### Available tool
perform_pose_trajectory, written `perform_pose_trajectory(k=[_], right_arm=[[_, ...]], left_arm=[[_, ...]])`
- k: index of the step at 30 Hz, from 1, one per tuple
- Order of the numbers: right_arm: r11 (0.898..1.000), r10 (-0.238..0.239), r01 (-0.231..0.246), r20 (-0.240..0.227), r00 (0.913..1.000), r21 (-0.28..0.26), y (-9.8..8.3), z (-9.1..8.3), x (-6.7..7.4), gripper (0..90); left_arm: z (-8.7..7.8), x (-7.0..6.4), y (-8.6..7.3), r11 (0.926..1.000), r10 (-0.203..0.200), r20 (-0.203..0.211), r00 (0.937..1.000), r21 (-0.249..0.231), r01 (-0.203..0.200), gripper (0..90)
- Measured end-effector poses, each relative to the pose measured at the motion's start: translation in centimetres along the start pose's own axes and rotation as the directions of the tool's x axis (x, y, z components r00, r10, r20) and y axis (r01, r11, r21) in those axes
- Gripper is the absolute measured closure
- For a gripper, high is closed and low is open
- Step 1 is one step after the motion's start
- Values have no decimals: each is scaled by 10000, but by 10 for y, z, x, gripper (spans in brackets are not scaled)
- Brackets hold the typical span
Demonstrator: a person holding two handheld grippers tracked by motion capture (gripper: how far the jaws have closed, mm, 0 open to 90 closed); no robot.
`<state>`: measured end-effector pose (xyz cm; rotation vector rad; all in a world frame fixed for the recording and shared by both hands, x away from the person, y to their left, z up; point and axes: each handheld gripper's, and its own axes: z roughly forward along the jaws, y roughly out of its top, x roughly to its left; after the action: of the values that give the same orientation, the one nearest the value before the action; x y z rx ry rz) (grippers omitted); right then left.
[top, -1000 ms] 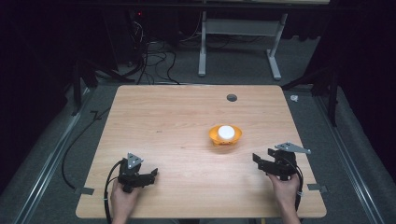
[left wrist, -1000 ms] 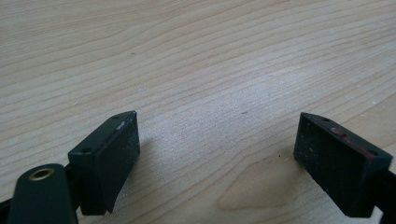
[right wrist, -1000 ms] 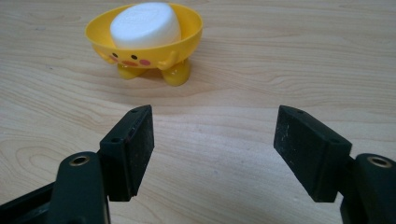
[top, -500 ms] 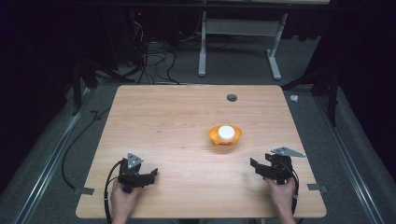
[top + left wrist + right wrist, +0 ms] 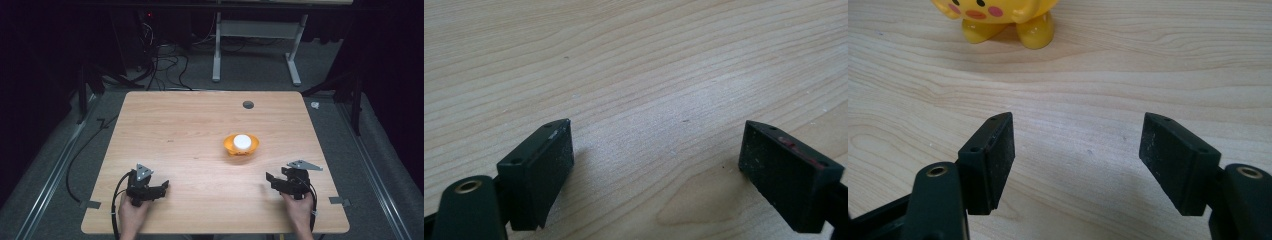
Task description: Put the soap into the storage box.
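A yellow toy figure (image 5: pixel 241 144) with a white top stands right of the table's middle; in the right gripper view its feet and pink-cheeked face (image 5: pixel 998 15) are at the top. My right gripper (image 5: pixel 273 180) (image 5: pixel 1078 150) rests near the front right edge, aimed at the toy and well short of it. Its jaws stand apart over bare wood and have just been closing a little, with nothing between them. My left gripper (image 5: pixel 161 187) (image 5: pixel 656 165) lies at the front left, open, with bare wood between its jaws.
The wooden table (image 5: pixel 175 130) has a dark round hole (image 5: pixel 248 104) near its far edge. Beyond it a white desk frame (image 5: pixel 217 50) and loose cables (image 5: pixel 160 65) are on the dark floor. Bits of tape (image 5: pixel 338 201) mark the front corners.
My right gripper has shifted slightly left and toward the front edge. The left gripper and the toy have stayed put.
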<state>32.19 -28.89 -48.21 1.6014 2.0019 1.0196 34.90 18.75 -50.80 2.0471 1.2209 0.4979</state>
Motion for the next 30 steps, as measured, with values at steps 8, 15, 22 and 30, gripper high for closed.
perform_pose_trajectory(k=[8, 15, 22, 30], right_arm=[[9998, -110, 108, 104, 9999, 142, -4, 5, 2, 311], [9994, -238, 233, 213, 9995, 270, -8, 9, 4, 309], [9975, -593, 572, 525, 9969, 408, -11, 14, 8, 301], [9915, -1276, 1247, 904, 9877, 371, -14, 18, 16, 283]], left_arm=[[0, 0, 0, 10000, 0, -1, 10000, 2, 0, 148], [0, 0, 0, 10000, -1, -1, 10000, 1, 1, 148], [0, 0, 0, 10000, 1, -1, 10000, 5, -1, 147], [0, 0, 0, 10000, 3, -1, 10000, 5, -3, 148]])
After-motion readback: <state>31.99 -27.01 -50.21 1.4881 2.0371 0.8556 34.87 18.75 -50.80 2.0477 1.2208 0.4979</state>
